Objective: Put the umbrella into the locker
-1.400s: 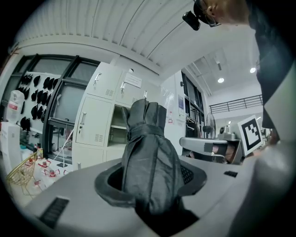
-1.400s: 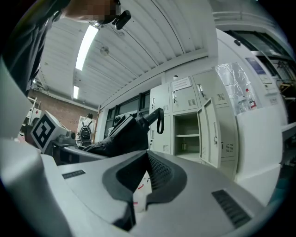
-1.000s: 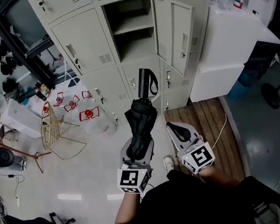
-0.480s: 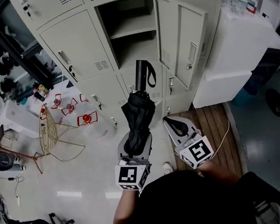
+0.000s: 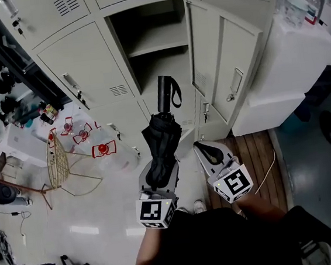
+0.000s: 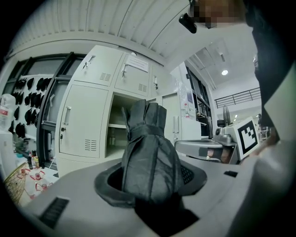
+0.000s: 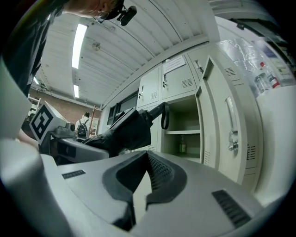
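A folded black umbrella (image 5: 162, 136) lies lengthways in my left gripper (image 5: 159, 172), whose jaws are shut on its canopy end; the handle with its strap (image 5: 165, 93) points at the lockers. In the left gripper view the umbrella (image 6: 149, 152) fills the space between the jaws. Straight ahead is the open locker compartment (image 5: 151, 45) with one shelf, its door (image 5: 224, 64) swung out to the right. My right gripper (image 5: 208, 151) travels beside the umbrella, shut and empty. In the right gripper view the umbrella (image 7: 131, 129) is to the left and the open compartment (image 7: 183, 133) ahead.
Closed locker doors (image 5: 82, 67) flank the open one. A white cabinet (image 5: 296, 56) with bottles on top stands right of the door. On the floor to the left are a gold wire frame (image 5: 60, 163) and red-and-white items (image 5: 103, 148). Wooden slats (image 5: 255, 149) lie at the right.
Both grippers have moved toward the lockers with the umbrella still held in the left one; the open compartment now looks larger and nearer.
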`<state>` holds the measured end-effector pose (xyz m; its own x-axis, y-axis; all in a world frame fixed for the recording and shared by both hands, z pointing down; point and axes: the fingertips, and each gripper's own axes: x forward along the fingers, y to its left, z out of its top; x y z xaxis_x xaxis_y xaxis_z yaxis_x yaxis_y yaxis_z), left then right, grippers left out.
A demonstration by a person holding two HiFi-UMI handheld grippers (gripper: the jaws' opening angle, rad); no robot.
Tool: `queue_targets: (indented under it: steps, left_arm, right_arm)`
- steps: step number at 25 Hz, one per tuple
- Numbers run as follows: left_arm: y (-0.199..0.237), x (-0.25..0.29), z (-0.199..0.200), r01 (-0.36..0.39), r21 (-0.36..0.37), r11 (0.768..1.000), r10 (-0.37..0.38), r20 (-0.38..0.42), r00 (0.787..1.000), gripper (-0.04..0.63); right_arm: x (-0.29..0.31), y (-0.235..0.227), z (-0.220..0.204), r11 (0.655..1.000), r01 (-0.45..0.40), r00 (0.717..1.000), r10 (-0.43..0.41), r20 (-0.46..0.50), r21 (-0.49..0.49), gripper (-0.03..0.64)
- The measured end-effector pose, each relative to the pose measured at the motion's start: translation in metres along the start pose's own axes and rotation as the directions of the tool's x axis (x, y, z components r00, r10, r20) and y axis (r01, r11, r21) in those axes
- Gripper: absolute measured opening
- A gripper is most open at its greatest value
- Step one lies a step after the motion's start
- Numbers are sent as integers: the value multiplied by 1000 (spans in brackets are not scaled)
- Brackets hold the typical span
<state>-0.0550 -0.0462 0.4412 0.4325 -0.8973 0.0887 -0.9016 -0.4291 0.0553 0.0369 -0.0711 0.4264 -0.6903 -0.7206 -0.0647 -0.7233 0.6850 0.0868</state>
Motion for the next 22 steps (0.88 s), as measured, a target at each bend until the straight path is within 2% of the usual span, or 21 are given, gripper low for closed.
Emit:
queue_targets:
  steps: [10,15,19,22]
  left_arm:
    - [51,53,-22,42,16,999,-41,-76,996,215]
    - [79,85,-21,105,37,994,-102,-87,991,215]
    - [100,109,-23,146,62,987,-138,-117,983,216]
    - [115,123,-30,163,62,985,-152,-147,977,215]
  right_arm:
    - [55,-27,-27,999,32,998,-32,-49,2,-2]
    - [96,-55,-26,997,70,996,-72,-57,-36,-2]
    - [130,-82,-14,991,100,994,-104,-37,-93,0]
    - [148,-96,-7,986,133,990,-137,-29,-95,0]
